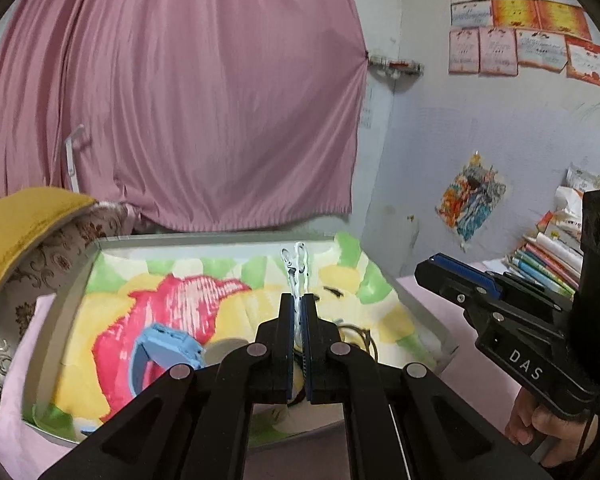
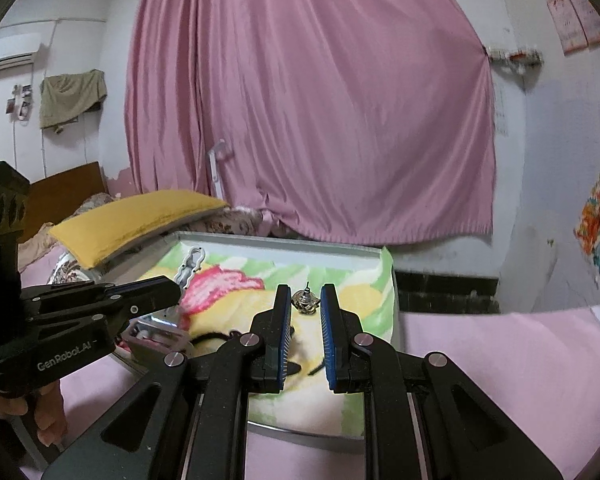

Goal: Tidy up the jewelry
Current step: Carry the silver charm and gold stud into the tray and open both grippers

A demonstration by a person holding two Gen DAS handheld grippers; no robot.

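Left gripper [image 1: 299,312] is clenching a clip [image 1: 297,270]; right gripper [image 2: 305,307], jaws released, is nearing an earring [image 2: 306,300]; watch [image 1: 160,350] is waiting; sorting seems barely begun

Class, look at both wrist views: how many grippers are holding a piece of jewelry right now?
1. The left gripper is shut on the white hair clip above the tray. The right gripper is open, with a small silver earring lying between its fingers, ungripped.

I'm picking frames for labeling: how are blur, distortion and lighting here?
Left wrist view: fisheye bends the tray rim, dark vignette corners, hair clip sharp. Right wrist view: same bowing, soft even light, small earring slightly soft.
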